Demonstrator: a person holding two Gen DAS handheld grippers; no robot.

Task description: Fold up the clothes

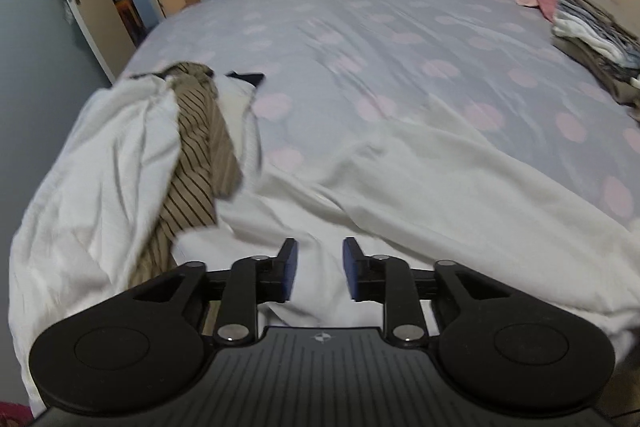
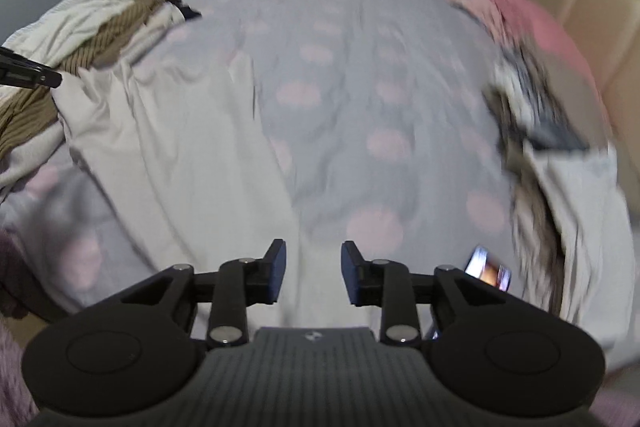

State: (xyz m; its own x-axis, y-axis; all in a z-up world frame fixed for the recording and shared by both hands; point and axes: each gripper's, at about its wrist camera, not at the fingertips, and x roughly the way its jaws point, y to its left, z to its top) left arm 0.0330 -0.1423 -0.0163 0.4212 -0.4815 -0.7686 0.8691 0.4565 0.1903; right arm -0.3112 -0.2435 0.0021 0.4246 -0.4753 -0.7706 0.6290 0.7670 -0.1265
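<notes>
The left gripper (image 1: 319, 269) is held with its jaws apart and nothing between them; the white garment (image 1: 400, 179) is spread on the bed (image 1: 360, 27) just below and ahead. The right gripper (image 2: 313, 273) is likewise parted and empty above the same cloth. A striped garment (image 1: 200, 155) lies to the left.

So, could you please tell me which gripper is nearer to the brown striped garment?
Left. The left gripper hovers just right of the brown striped garment; the right gripper is farther off, the garment lying well to its left.
</notes>
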